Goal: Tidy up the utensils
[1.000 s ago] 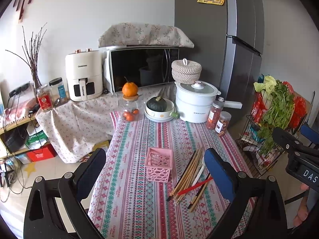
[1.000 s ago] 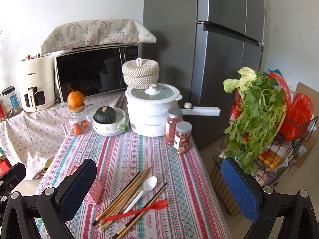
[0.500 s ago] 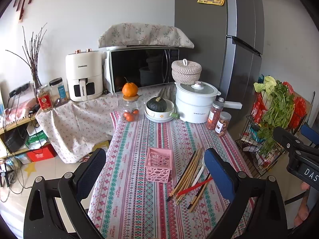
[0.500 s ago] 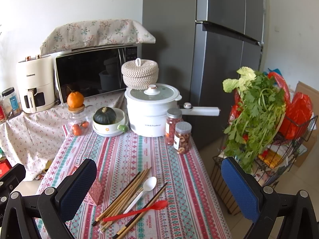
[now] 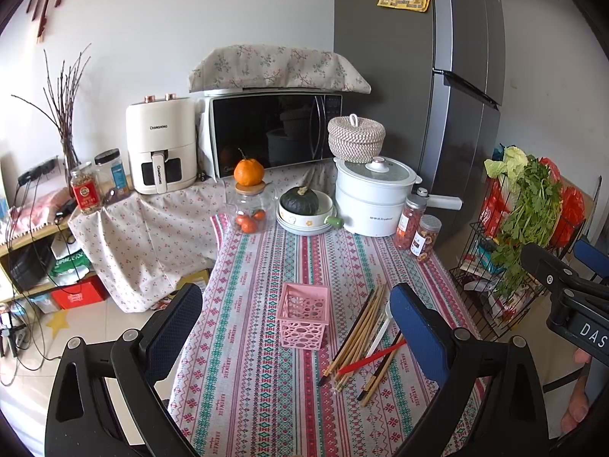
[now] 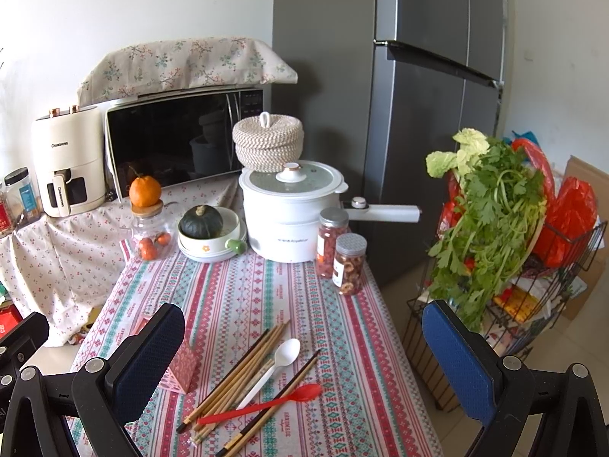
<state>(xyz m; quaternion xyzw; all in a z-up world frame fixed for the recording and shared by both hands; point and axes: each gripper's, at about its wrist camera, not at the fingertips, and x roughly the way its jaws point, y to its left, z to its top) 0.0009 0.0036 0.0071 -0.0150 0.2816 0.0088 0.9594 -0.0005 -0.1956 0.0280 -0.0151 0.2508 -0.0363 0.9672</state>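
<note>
A kitchen corner held a surface point(image 5: 266, 381) under a striped patterned cloth, with a grey fridge point(image 6: 418, 114) behind it, a microwave point(image 5: 266, 133) under a floral cover, and a white electric pot point(image 6: 293, 209) near two spice jars point(image 6: 342, 255). The left gripper point(image 5: 297, 327) hovered above the near edge with its fingers point(image 5: 418, 327) spread wide, holding and touching nothing; a pink basket point(image 5: 303, 314) stood upright on the cloth, seen in the gap between them. The right gripper point(image 6: 304, 361) likewise had its fingers point(image 6: 456, 358) wide apart and empty, above the utensils. Just right of the basket lay a bundle of chopsticks point(image 6: 239, 373), their long axes running diagonally from the near left to the far right, dark tips toward the near edge. A white spoon point(image 6: 274, 365) lay alongside them on the same diagonal, bowl at the far end. A red spoon point(image 6: 262, 403) crossed over the bundle at a shallower angle, bowl to the right. A further dark pair of chopsticks point(image 6: 281, 400) lay beside these, passing under the red spoon. A wire rack of leafy greens point(image 6: 487, 221) stood off the right edge.
</note>
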